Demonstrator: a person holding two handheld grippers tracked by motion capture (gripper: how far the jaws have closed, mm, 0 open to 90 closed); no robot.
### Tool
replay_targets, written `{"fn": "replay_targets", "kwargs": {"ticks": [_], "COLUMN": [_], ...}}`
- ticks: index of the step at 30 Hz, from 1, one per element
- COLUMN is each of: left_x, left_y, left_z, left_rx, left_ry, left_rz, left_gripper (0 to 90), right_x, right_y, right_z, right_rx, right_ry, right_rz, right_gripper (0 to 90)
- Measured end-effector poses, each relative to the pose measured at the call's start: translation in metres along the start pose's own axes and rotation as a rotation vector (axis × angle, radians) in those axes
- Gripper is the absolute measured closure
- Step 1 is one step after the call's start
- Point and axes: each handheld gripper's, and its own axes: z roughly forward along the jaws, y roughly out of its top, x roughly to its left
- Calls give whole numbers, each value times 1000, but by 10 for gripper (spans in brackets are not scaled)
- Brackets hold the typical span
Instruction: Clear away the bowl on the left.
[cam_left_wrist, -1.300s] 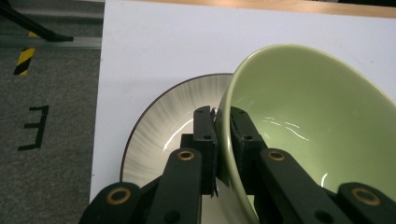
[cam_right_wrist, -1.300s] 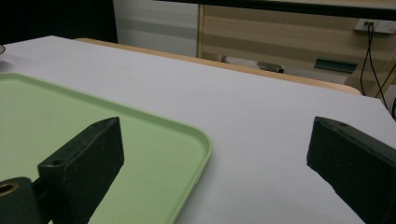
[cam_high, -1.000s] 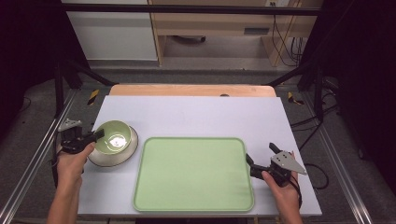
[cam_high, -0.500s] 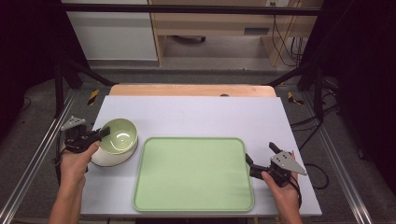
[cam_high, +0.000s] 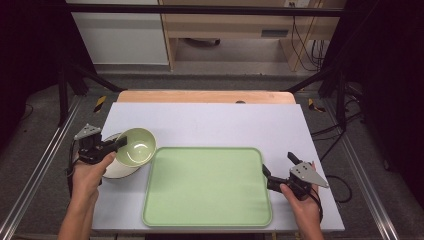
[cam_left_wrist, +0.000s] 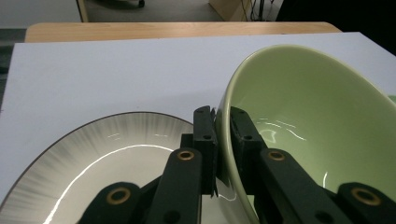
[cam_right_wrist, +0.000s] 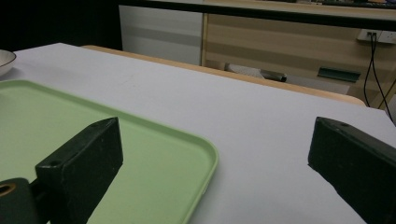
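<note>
Just beside bowl (cam_high: 136, 146): tray (cam_high: 207, 187), plate (cam_high: 119, 169)

overall: table (cam_high: 210, 120) evenly lit, bright; surroundings left, right and far go near black.
light source: looks overhead; soft, no hard beams.
shadows: faint. Small soft one under green bowl (cam_high: 136, 146) on the plate (cam_high: 116, 170); thin dark line along near edge of tray (cam_high: 207, 187).
glare: curved white streaks inside bowl (cam_left_wrist: 317, 135) and on plate glaze (cam_left_wrist: 93, 163) in left gripper view.
focus, high view: fairly soft, low detail, slight compression smear.
focus, left gripper view: jaws near lens a bit soft, bowl rim sharp enough.
focus, right gripper view: jaws blurred up close; tray rim (cam_right_wrist: 205, 163) ok; far cabinet soft.
distortion: mild wide-angle bend at table edges in gripper views.
</note>
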Motion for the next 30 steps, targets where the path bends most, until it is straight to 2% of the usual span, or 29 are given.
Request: {"fn": "replay_targets", "kwargs": {"ticks": [7, 8, 14, 16, 17, 18, 19, 20, 22, 24, 26, 30], "left_x": [-18, -21, -38, -46, -46, -52, -52, -55, -62, -69, -72, -85], "left_y": [5, 6, 9, 8, 8, 8, 8, 8, 8, 7, 6, 0], "left_z": [3, 3, 8, 12, 12, 14, 14, 16, 18, 23, 25, 36], "left_rx": [-20, -12, -7, -2, -2, 3, 3, 6, 11, 16, 24, 54], "left_ry": [-64, -58, -99, -127, -127, -138, -138, -142, -157, -185, -181, -222], "left_rz": [18, 25, 50, 51, 51, 64, 64, 68, 77, 89, 95, 102], "left_gripper": [827, 827, 827, 827, 827, 827, 827, 827, 827, 827, 827, 827], "right_x": [-1, -1, -1, -1, -1, 0, 1, 1, 0, -1, -1, -1], "right_y": [1, 1, 2, 3, 3, 6, 7, 7, 9, 10, 10, 10], "right_z": [-2, -3, -2, -5, -5, -7, -9, -9, -11, -11, -11, -13], "right_rx": [-7, -10, -30, -62, -62, -85, -99, -99, -133, -145, -151, -160], "right_ry": [-9, -8, 1, -1, -1, 3, 1, 1, -1, 3, 8, -2], "right_rz": [-1, -4, -4, -22, -22, -30, -36, -36, -29, -19, -11, -12], "right_gripper": [35, 35, 35, 37, 37, 37, 38, 38, 39, 39, 39, 40]}}
